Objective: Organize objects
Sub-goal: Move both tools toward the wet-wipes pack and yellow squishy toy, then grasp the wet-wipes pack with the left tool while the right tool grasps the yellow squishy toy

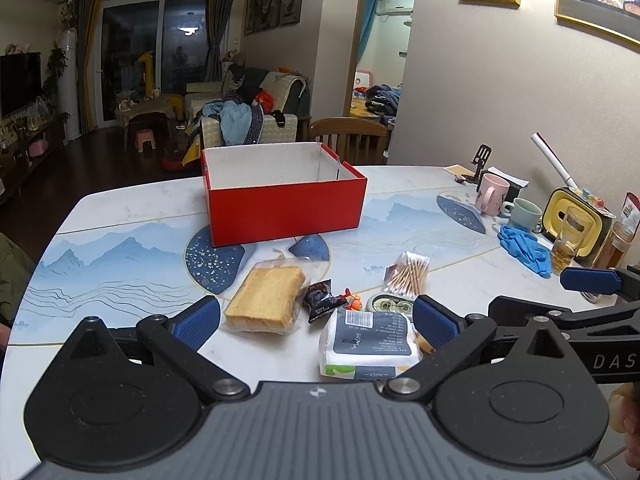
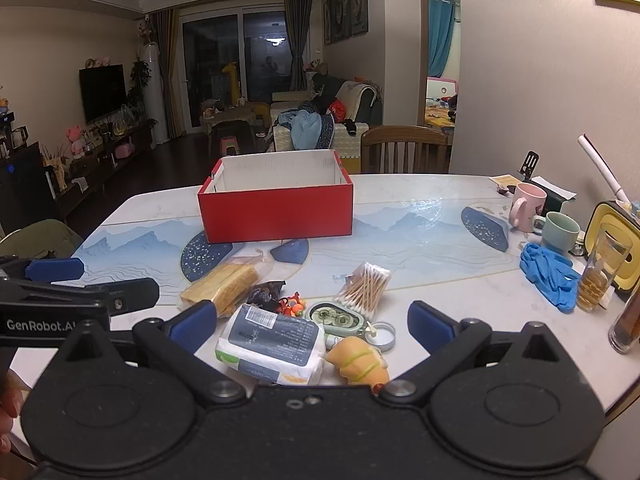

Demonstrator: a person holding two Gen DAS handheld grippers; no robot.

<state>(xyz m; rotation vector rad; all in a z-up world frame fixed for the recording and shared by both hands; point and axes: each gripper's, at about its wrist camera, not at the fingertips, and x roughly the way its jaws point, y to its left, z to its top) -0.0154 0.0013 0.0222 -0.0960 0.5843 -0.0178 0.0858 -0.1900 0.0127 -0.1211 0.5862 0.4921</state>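
Observation:
An open red box [image 1: 286, 204] [image 2: 276, 212] with a white inside stands mid-table. In front of it lie bagged bread [image 1: 266, 300] [image 2: 224, 286], a dark snack packet [image 1: 322, 300] [image 2: 266, 294], a small orange toy [image 1: 352, 301] [image 2: 294, 304], a tissue pack [image 1: 370, 342] [image 2: 272, 344], a bag of cotton swabs [image 1: 408, 274] [image 2: 366, 286], a green tin [image 1: 390, 306] [image 2: 334, 316] and a yellow squishy toy [image 2: 360, 362]. My left gripper [image 1: 316, 322] is open above the pile. My right gripper [image 2: 312, 324] is open above it too. Both are empty.
At the right stand a pink mug [image 1: 492, 194] [image 2: 526, 208], a green mug [image 1: 524, 214] [image 2: 560, 234], blue gloves [image 1: 524, 248] [image 2: 550, 276], a glass of amber drink [image 2: 602, 276], a jar [image 2: 628, 320] and a yellow holder [image 1: 576, 220]. A wooden chair [image 2: 404, 148] stands behind the table.

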